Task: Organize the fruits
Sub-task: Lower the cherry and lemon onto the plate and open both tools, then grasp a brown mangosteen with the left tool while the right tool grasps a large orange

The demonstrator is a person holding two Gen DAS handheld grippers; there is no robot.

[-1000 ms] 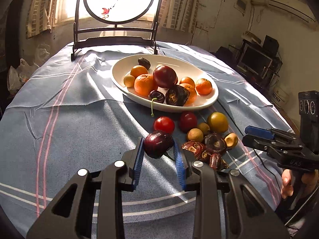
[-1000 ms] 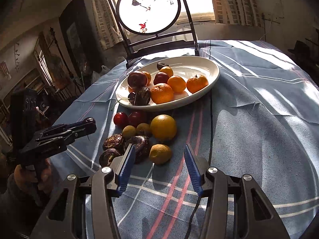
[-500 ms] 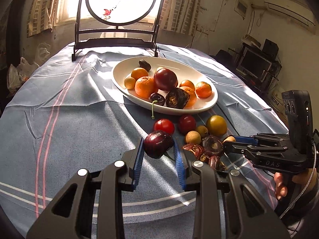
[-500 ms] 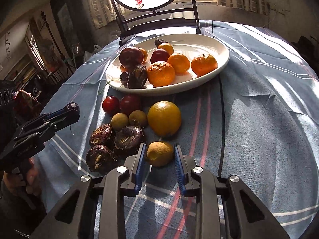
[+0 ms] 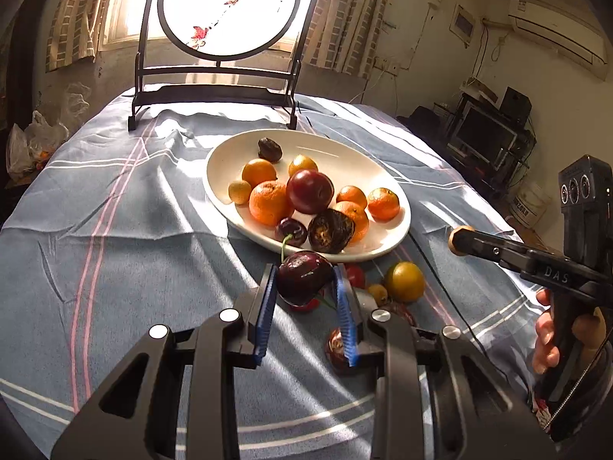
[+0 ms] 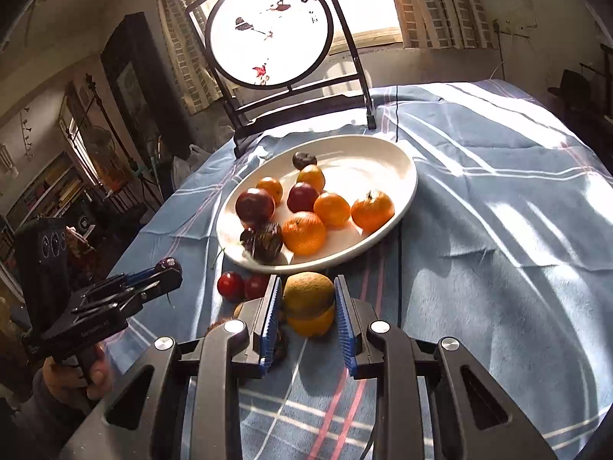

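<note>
My left gripper [image 5: 304, 287] is shut on a dark red plum [image 5: 304, 276] and holds it above the cloth, just in front of the white oval plate [image 5: 222, 161]. My right gripper [image 6: 306, 299] is shut on a small yellow-brown fruit [image 6: 308, 290], lifted above an orange [image 6: 311, 322] on the table. The plate [image 6: 402, 168] holds several oranges, plums and dark fruits. In the left wrist view the right gripper [image 5: 459, 238] shows at right with the small fruit at its tip. In the right wrist view the left gripper [image 6: 168, 268] shows at left.
Loose fruits lie on the blue striped tablecloth [image 5: 115, 249] before the plate: red tomatoes [image 6: 230, 285], a yellow orange [image 5: 405, 281] and dark wrinkled fruits [image 5: 339, 349]. A round screen on a black stand [image 5: 230, 7] stands at the table's far edge.
Both grippers have lifted their fruit and moved toward the plate. The right gripper, open a second ago, closed on the small yellow-brown fruit and raised it off the table.
</note>
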